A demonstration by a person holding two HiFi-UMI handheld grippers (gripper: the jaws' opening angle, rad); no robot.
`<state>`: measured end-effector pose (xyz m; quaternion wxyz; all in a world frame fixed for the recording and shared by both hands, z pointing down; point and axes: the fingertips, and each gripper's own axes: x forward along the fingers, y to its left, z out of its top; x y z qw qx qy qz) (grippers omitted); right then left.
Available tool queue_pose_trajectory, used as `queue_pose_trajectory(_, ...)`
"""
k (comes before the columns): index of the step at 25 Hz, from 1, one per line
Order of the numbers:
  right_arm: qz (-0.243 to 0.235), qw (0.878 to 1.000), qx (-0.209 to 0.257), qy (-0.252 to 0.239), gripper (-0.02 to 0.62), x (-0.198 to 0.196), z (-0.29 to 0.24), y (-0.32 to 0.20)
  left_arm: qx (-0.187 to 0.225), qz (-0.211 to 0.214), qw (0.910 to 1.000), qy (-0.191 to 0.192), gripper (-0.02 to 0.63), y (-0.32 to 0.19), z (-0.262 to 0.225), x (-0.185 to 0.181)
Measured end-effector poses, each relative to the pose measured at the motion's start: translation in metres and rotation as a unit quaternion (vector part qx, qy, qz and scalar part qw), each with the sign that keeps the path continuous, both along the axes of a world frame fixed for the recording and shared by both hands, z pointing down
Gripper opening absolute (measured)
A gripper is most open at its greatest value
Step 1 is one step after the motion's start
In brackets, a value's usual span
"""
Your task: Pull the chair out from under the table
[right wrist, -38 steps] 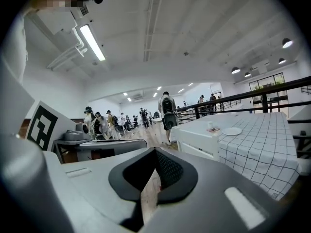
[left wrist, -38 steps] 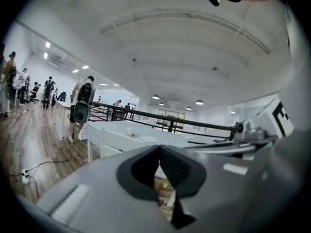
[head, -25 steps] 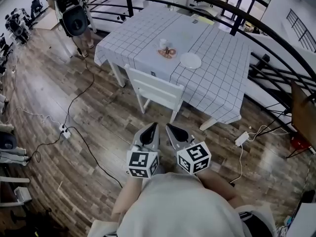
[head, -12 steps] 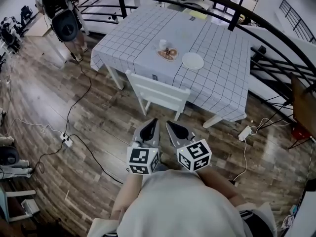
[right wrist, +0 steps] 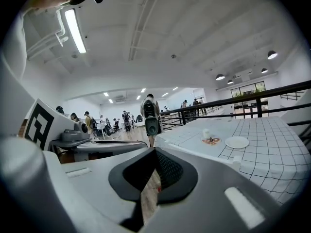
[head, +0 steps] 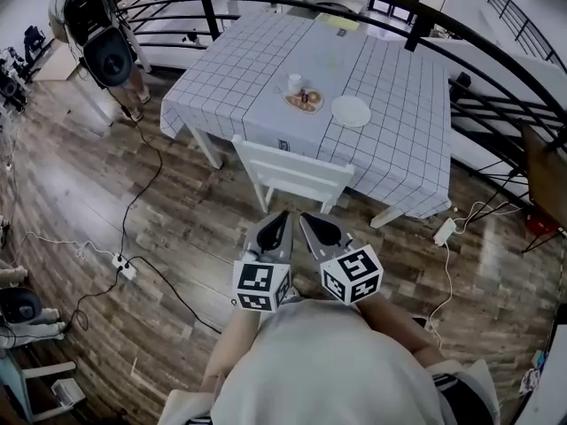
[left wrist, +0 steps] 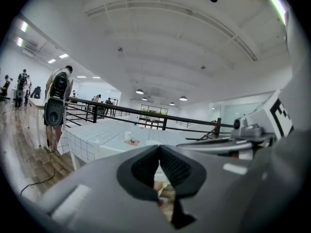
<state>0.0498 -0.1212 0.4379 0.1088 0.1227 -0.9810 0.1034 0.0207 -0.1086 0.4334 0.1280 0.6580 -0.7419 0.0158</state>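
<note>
A white chair (head: pixel 292 172) stands tucked under the near edge of a table with a white grid-check cloth (head: pixel 390 131); only its backrest and legs show. My left gripper (head: pixel 283 217) and right gripper (head: pixel 302 219) hover side by side just short of the backrest, both shut with nothing between the jaws, tips pointing at the chair. The left gripper view shows the shut jaws (left wrist: pixel 159 148) with the table (left wrist: pixel 92 137) beyond them. From the right gripper view, the shut jaws (right wrist: pixel 155 151) cover most of the chair, of which only the backrest corner (right wrist: pixel 236 163) shows.
On the table sit a white plate (head: pixel 351 111), a small cup (head: pixel 294 83) and a dish of food (head: pixel 306 100). Black railings (head: pixel 461 25) curve behind the table. Cables and a power strip (head: pixel 122 266) lie on the wood floor at left. A person with a backpack (head: pixel 97 25) stands far left.
I have stepped closer to the table. Both grippers moved forward together toward the chair's backrest and stayed shut.
</note>
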Motion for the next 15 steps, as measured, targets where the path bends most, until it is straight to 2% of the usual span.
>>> queue_pose_trajectory(6, 0.025, 1.0, -0.003, 0.001, -0.002, -0.017, 0.005, -0.004, -0.001, 0.009, 1.0, 0.004, 0.011, -0.001, 0.003, -0.025)
queue_pose_trajectory(15, 0.054, 0.998, -0.011, 0.018, -0.002, -0.021, 0.014, -0.018, -0.002, 0.017, 0.9998, 0.007, 0.011, -0.01, 0.006, -0.045)
